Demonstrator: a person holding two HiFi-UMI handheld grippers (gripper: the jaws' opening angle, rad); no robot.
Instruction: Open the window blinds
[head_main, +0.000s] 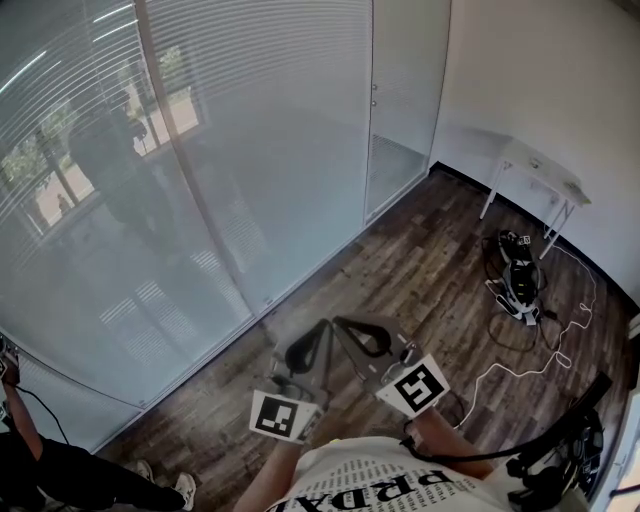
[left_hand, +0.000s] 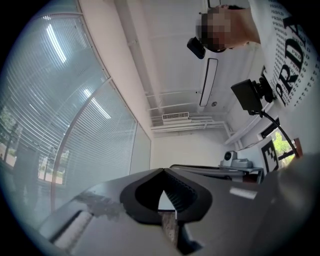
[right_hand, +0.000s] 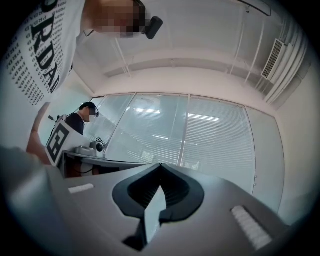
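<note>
Closed white slatted blinds (head_main: 250, 130) cover the tall glass wall across the left and middle of the head view. They also show in the left gripper view (left_hand: 75, 115) and in the right gripper view (right_hand: 200, 135). Both grippers are held side by side low in front of the person, well short of the blinds and pointing toward them. The left gripper (head_main: 326, 325) (left_hand: 163, 170) is shut, tips together, with nothing in it. The right gripper (head_main: 340, 321) (right_hand: 161, 165) is likewise shut and empty. I see no cord or wand for the blinds.
A plain white panel (head_main: 405, 90) stands right of the blinds. A small white table (head_main: 540, 175) stands against the right wall. Cables and gear (head_main: 518, 280) lie on the wood floor. Another person (head_main: 40, 465) crouches at the bottom left. A dark stand (head_main: 570, 440) is at the bottom right.
</note>
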